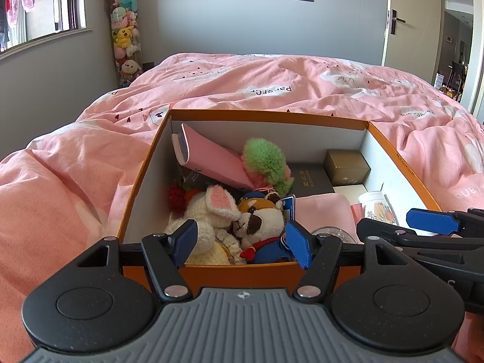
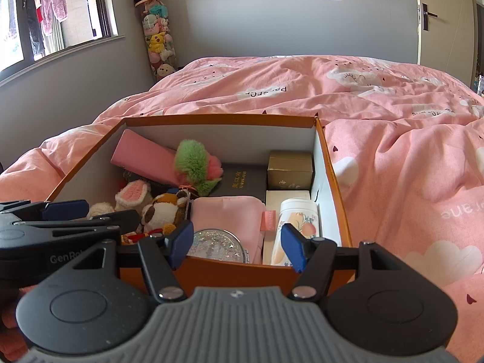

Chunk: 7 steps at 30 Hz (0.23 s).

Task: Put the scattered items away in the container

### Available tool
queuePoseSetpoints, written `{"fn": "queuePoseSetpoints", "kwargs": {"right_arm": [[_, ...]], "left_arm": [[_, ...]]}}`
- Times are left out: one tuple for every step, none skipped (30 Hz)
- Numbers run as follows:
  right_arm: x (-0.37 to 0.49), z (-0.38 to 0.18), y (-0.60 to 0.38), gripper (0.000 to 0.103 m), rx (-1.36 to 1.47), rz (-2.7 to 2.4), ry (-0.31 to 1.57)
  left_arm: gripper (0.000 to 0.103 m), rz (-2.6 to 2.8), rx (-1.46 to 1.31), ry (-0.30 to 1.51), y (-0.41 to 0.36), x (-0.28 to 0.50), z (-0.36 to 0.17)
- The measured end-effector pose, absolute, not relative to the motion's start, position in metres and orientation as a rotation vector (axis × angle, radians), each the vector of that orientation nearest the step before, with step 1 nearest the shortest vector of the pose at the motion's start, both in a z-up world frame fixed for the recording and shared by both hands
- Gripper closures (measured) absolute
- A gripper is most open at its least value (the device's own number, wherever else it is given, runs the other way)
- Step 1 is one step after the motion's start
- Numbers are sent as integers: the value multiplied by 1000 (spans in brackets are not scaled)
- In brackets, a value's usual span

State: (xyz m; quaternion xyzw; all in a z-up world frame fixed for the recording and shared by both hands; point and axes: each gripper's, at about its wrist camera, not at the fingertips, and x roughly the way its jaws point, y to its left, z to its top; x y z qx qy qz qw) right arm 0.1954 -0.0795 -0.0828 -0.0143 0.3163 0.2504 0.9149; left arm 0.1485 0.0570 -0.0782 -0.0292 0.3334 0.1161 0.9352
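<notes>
While each gripper [image 1: 242, 243] [image 2: 237, 246] gapes empty, orange box [image 1: 242, 116], white inside, crammed with toys [image 1: 260, 220]

Bright daylight from window [image 2: 60, 15] at left; sharp focus; strong fisheye bending, dark corners.

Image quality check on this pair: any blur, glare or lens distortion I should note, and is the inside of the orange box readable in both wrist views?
Left wrist view: sharp, daylit, strong fisheye bowing of window frame and door; orange box contents clear, soft shadow under the pink case. Right wrist view: equally sharp, same bowing, dark corner vignette; the glittery round lid sparkles without blown glare.
</notes>
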Motion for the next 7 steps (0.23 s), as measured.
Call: {"fn": "queuePoseSetpoints", "kwargs": {"right_arm": [[195, -83, -80, 37, -30, 516, 651], [195, -83, -79, 37, -30, 516, 651], [195, -83, -80, 37, -30, 516, 651], [195, -83, -80, 37, -29, 516, 651], [195, -83, -80, 37, -29, 516, 651], [195, -83, -80, 37, -30, 515, 651], [195, -83, -80, 37, -30, 515, 651]], "left_arm": [[27, 237, -59, 682, 57, 148, -78], [27, 238, -60, 681, 57, 149, -78], [27, 238, -60, 681, 57, 148, -78], [27, 238, -60, 681, 57, 148, -78], [27, 238, -60, 681, 57, 149, -78], [27, 238, -60, 681, 57, 149, -78], [27, 238, -59, 681, 57, 149, -78]]}}
